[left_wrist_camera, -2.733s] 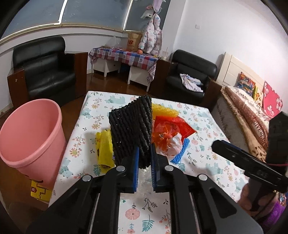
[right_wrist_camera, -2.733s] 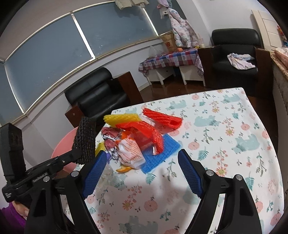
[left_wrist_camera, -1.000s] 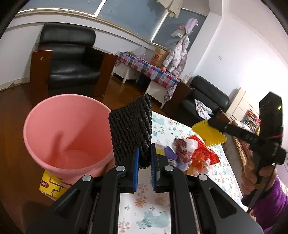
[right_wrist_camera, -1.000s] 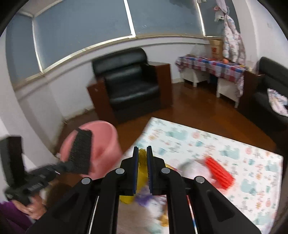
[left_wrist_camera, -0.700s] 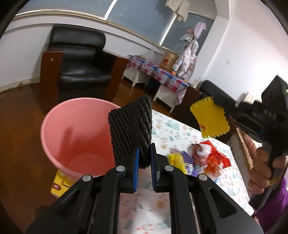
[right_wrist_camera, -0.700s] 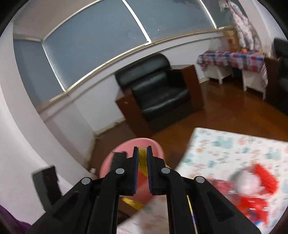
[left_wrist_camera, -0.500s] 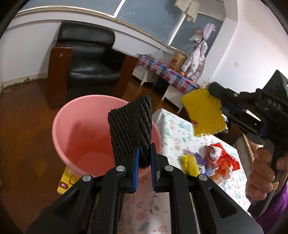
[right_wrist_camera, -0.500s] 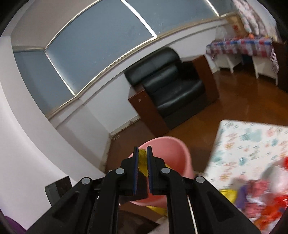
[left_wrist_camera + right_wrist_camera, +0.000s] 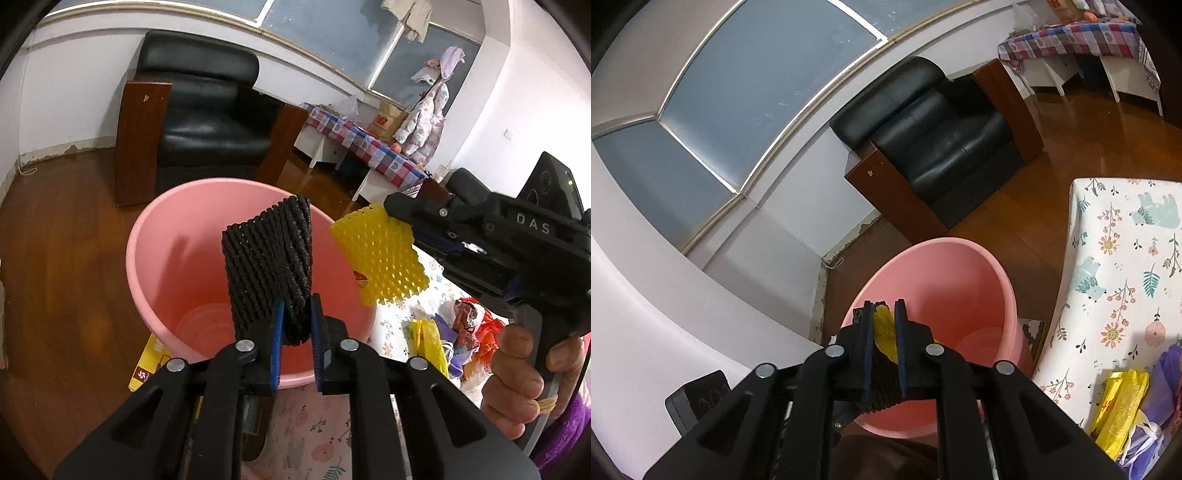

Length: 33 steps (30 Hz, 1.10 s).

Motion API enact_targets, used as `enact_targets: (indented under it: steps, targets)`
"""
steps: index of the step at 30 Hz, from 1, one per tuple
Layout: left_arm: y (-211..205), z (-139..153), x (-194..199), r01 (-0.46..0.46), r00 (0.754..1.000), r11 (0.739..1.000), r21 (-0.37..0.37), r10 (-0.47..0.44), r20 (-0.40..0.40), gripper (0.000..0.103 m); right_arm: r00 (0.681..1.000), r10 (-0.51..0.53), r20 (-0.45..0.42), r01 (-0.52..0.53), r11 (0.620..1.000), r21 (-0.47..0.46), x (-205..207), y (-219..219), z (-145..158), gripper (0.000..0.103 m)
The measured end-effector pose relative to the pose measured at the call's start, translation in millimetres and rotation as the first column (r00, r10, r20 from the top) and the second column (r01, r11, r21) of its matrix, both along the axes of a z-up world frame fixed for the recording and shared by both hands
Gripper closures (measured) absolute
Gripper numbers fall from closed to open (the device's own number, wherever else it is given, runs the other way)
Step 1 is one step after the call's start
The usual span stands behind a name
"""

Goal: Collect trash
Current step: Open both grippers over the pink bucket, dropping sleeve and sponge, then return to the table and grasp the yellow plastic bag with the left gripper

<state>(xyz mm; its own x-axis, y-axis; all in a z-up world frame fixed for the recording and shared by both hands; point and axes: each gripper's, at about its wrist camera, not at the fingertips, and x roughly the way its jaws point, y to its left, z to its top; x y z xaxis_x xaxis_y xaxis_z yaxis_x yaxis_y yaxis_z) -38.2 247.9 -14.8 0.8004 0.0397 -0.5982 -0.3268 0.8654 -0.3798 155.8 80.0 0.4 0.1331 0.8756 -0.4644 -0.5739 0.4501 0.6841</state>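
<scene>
Loosening since half a second ago, both jaws opening narrowly, left gripper point(image 9: 296, 325) around black foam net point(image 9: 271, 260) standing upright over pink bucket point(image 9: 155, 236) at centre frame, right gripper point(image 9: 884, 334) around yellow foam net point(image 9: 380, 254).

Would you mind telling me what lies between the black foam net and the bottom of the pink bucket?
Nothing: in the left wrist view the black foam net hangs in the left hand-held gripper, jaws opening, over the pink bucket, whose visible floor is bare.

Even indoor light fills the room, while the window panes point(image 9: 768, 85) look dull blue-grey. Both fisheye views bend the walls hard and go black in the corners. The wooden floor point(image 9: 1082, 122) shows soft glare. A faint shadow falls inside the pink bucket point(image 9: 177, 258). Everything looks sharp, with no motion blur.
</scene>
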Motion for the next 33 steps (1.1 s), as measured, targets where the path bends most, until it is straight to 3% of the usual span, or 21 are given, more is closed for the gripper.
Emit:
enact_targets:
  steps: [2,5,12,23,30,33]
  targets:
    - [1.8,-2.0,0.1,0.007,1.0,1.0,-0.014,-0.007,-0.004,0.076,1.0,-0.006,-0.004,0.006,1.0,0.001,1.7,-0.4,-1.8,0.073]
    - [3.7,-2.9,-1.2,0.005,1.0,0.999,-0.035,-0.005,-0.002,0.068,1.0,-0.012,0.004,0.012,1.0,0.003,3.3,-3.0,-1.0,0.064]
    - [2.5,0.5,-3.0,0.001,1.0,0.999,-0.043,0.0,0.013,0.066,0.997,-0.032,0.063,0.033,0.999,-0.025,-1.3,-18.7,6.9,0.054]
    - [-33.1,17.0,-0.9,0.089,0.995,0.996,0.026,-0.09,0.034,0.066,0.979,-0.107,0.173,0.124,0.988,-0.092,-20.3,-78.0,18.0,0.048]
    - [-67.2,21.5,3.5,0.125,0.992,0.987,0.096,-0.127,0.016,0.066,0.938,-0.178,0.299,0.226,0.965,-0.132,-36.0,-132.3,32.1,0.044]
    - [-79.5,21.2,7.7,0.139,0.99,0.986,0.094,-0.141,0.006,0.066,0.913,-0.215,0.347,0.279,0.95,-0.144,-41.0,-155.0,38.9,0.043]
